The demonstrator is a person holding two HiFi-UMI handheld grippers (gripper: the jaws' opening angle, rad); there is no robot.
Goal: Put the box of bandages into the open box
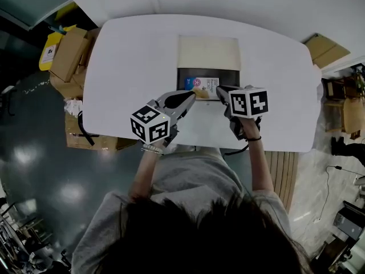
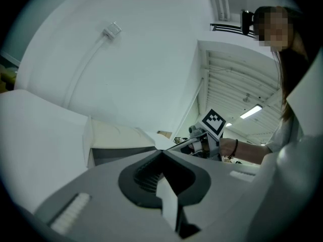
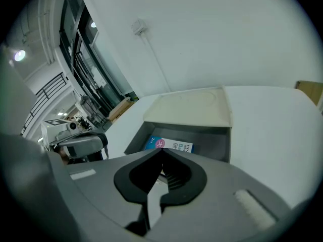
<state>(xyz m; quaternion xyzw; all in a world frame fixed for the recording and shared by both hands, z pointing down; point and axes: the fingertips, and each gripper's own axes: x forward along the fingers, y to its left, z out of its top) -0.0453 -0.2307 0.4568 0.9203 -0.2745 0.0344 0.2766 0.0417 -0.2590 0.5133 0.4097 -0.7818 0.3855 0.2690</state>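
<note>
The open box (image 1: 181, 76) sits mid-table, dark grey inside, its cream lid (image 1: 208, 53) folded back on the far side. The box of bandages (image 1: 203, 84), white and blue with print, lies flat inside it and also shows in the right gripper view (image 3: 169, 145). My left gripper (image 1: 195, 93) is at the box's near edge on the left, jaws closed with nothing between them. My right gripper (image 1: 219, 90) is at the near edge on the right, also shut and empty, its tips (image 3: 161, 149) just short of the bandage box. From the left gripper (image 2: 161, 151) the grey box wall (image 2: 121, 154) appears.
The white table (image 1: 131, 67) has rounded corners, and its near edge is by the person's body. Cardboard boxes (image 1: 71, 56) and a yellow item (image 1: 48, 50) lie on the dark floor at left. More cardboard (image 1: 325, 50) and wooden furniture (image 1: 348, 113) are at right.
</note>
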